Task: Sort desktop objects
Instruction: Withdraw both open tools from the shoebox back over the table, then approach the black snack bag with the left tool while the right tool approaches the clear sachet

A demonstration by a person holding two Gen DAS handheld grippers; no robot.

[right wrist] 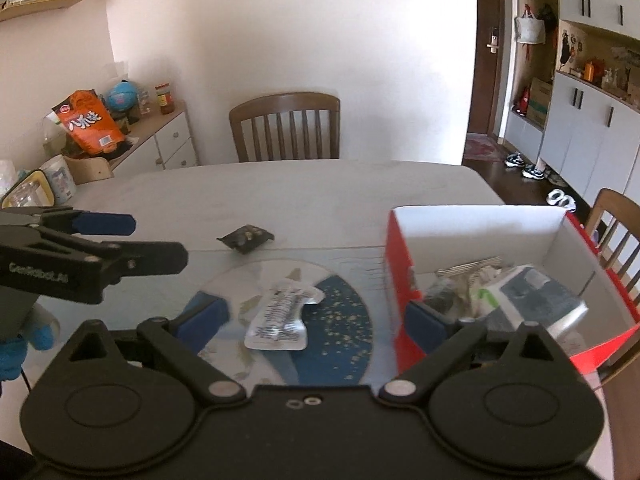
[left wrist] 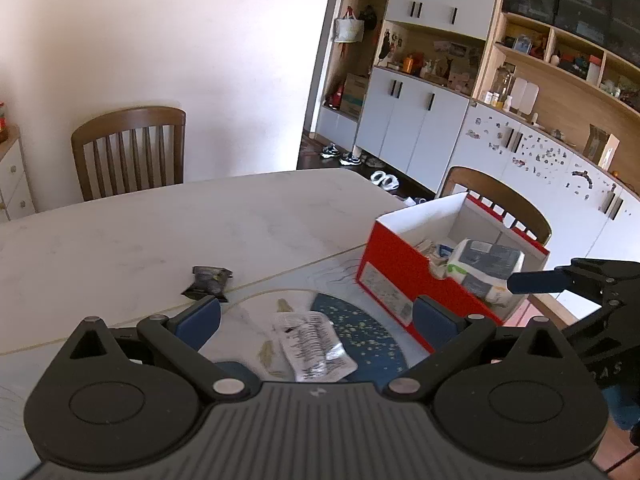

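Two loose things are left on the worktop [left wrist: 160, 216]: a silver packet [left wrist: 314, 344] lying on the round blue-patterned mat [left wrist: 360, 320], and a dark wrapper [left wrist: 208, 282] further out, just past the mat's edge. The red box [left wrist: 400, 276], already holding a tissue pack [left wrist: 486, 266] and some smaller bits, is set to the right of the mat, close to the worktop's right edge. The left gripper [left wrist: 316, 316] is held with its fingers wide apart and nothing between them, the packet lying ahead within their span. The right gripper [right wrist: 316, 320] is likewise spread wide and empty, its right finger overlapping the box's near corner in its own view. The step in hand is judged to be the approach to the packet; a lowering and a closing on its crinkled edge would be called for next, since it lies flat. Ample bare worktop is seen beyond the mat and to the left, while room on the right is narrowed by the box wall and the other gripper.
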